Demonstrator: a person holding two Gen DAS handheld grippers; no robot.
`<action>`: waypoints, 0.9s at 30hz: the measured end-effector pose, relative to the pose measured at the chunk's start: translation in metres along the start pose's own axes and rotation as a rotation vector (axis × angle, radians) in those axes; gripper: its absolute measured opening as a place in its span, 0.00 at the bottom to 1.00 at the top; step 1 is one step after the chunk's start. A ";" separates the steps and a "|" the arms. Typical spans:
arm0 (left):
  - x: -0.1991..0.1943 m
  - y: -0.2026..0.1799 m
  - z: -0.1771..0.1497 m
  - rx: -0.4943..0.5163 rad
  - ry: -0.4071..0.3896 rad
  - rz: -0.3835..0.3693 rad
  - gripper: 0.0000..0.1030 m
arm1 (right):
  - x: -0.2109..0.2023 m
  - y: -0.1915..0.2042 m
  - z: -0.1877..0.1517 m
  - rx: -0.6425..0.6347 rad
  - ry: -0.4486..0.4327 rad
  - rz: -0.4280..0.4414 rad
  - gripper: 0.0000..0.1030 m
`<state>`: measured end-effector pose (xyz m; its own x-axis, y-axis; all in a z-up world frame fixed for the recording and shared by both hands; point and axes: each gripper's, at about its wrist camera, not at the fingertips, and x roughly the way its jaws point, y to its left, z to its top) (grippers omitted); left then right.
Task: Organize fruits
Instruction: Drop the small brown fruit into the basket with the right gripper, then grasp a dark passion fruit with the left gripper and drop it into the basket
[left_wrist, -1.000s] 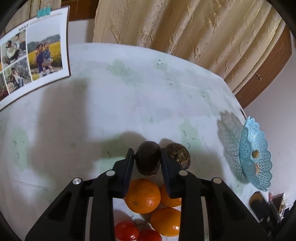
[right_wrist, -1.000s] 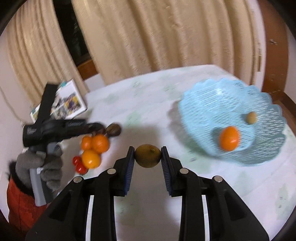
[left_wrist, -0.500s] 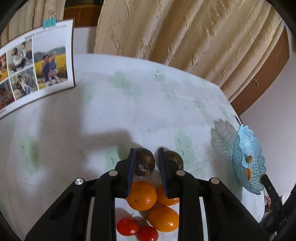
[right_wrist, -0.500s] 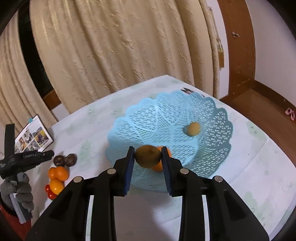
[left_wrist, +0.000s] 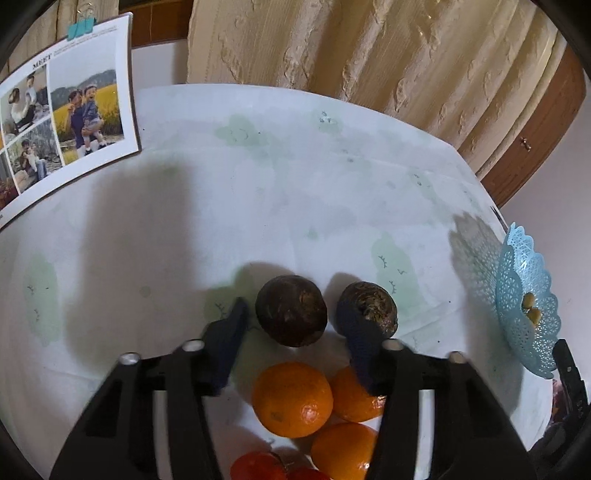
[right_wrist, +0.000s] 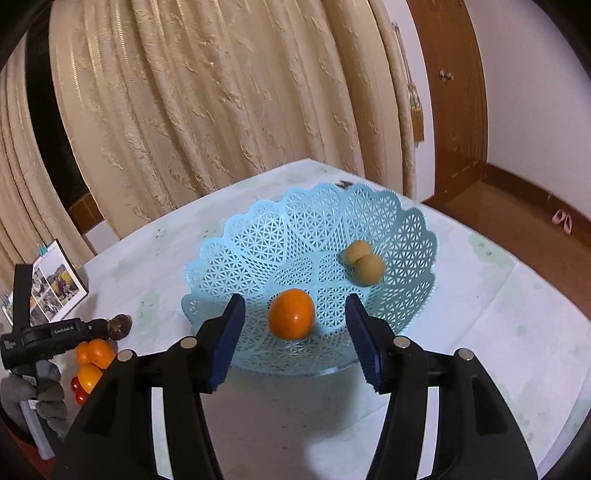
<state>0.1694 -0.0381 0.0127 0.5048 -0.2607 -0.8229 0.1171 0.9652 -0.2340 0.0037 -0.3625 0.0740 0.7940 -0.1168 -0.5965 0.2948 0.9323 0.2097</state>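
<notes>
A dark round fruit (left_wrist: 291, 310) rests on the table between the fingers of my left gripper (left_wrist: 291, 314). Its jaws are opening and the pads stand clear of the fruit. A second dark fruit (left_wrist: 373, 301) sits just behind the right finger. Three oranges (left_wrist: 291, 398) and red tomatoes (left_wrist: 258, 467) lie under the gripper. My right gripper (right_wrist: 295, 302) hangs over the near rim of the blue lattice basket (right_wrist: 258, 236), jaws opening, nothing between them. In the basket lie an orange (right_wrist: 291, 319), a brown-green kiwi (right_wrist: 369, 269) and a small yellowish fruit (right_wrist: 354, 251).
A photo calendar (left_wrist: 66, 122) stands at the table's far left. Beige curtains (right_wrist: 221, 110) hang behind the table (left_wrist: 295, 184), and a wooden door frame (right_wrist: 454, 92) is at the right. A grey-gloved hand (right_wrist: 40, 391) holds the left gripper.
The left jaws have parted from the dark fruit they held. The right gripper swung over to the basket and let go of the kiwi, which now lies inside.
</notes>
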 end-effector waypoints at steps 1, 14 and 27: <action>0.001 -0.001 0.000 0.010 -0.006 0.013 0.39 | -0.003 0.004 -0.001 -0.018 -0.017 -0.010 0.56; -0.032 0.002 0.007 0.005 -0.092 0.023 0.37 | -0.036 0.017 -0.020 -0.095 -0.159 -0.124 0.56; -0.084 -0.053 -0.005 0.104 -0.189 -0.052 0.37 | -0.043 -0.027 -0.021 0.006 -0.181 -0.179 0.56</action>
<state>0.1164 -0.0676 0.0910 0.6456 -0.3113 -0.6973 0.2303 0.9500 -0.2108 -0.0493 -0.3752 0.0781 0.8111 -0.3399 -0.4761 0.4420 0.8892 0.1180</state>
